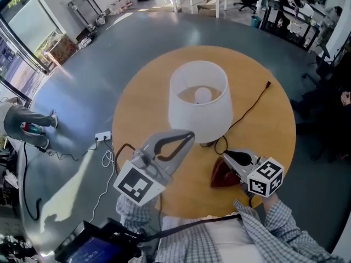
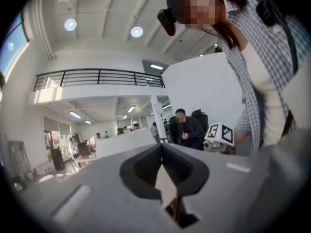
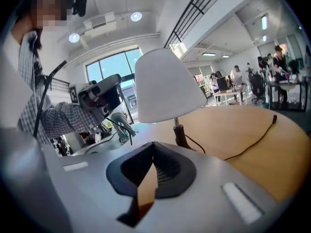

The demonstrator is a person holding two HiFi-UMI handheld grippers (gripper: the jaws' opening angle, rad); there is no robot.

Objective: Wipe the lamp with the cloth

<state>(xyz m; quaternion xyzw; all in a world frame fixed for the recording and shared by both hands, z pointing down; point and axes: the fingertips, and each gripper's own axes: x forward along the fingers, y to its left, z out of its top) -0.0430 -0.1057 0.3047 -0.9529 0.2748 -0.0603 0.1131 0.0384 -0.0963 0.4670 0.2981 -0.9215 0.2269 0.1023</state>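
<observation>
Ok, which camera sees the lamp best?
The head view: the lamp sits centred, bulb showing inside the shade. The right gripper view gives its shade and stem side-on, base hidden. The left gripper view misses it.

Operator, head view: I am seeing a blue-and-white checked shirt [image 1: 285,223] being worn over a white top [image 1: 225,240], a black strap [image 1: 197,228] crossing it. The grey left gripper [image 1: 186,137] and right gripper [image 1: 229,156] are each carrying a black-and-white marker cube [image 1: 137,184].
</observation>
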